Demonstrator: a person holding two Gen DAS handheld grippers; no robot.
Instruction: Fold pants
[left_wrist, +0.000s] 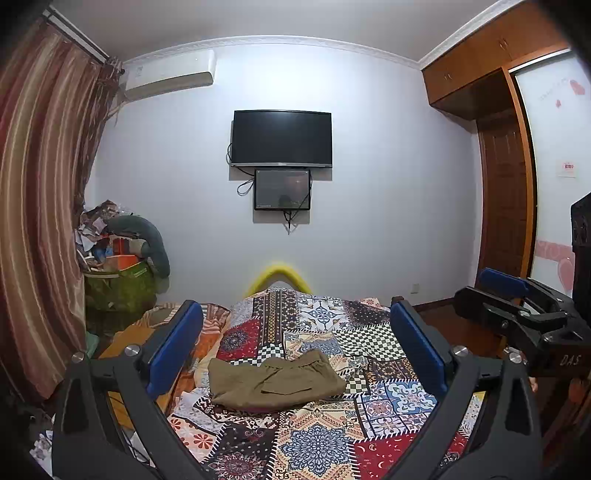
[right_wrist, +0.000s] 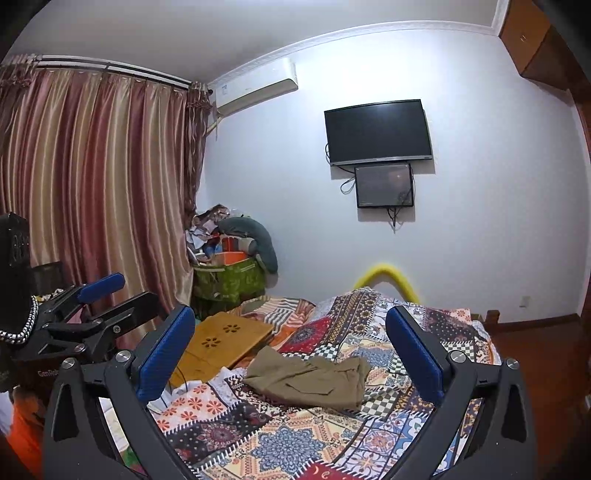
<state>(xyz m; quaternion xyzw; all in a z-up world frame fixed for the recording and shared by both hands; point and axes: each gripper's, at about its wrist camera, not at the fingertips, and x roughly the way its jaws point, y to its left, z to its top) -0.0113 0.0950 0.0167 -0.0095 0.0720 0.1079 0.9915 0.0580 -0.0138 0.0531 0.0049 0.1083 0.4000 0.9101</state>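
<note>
On bed (left_wrist: 317, 443), pants (left_wrist: 275, 382) lie bunched; both claws, left (left_wrist: 295, 347) & right (right_wrist: 291, 350), gape empty above. Grab waistband corners, spread flat before folding.

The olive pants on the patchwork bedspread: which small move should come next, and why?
Probably lower both grippers toward the olive pants, which lie loosely bunched on the patchwork bedspread. The left gripper and the right gripper hang above the bed with jaws open and empty, touching no cloth.

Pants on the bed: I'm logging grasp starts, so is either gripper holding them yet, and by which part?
Nothing is held. The left gripper and right gripper are both open above the patchwork bedspread, clear of the pants.
</note>
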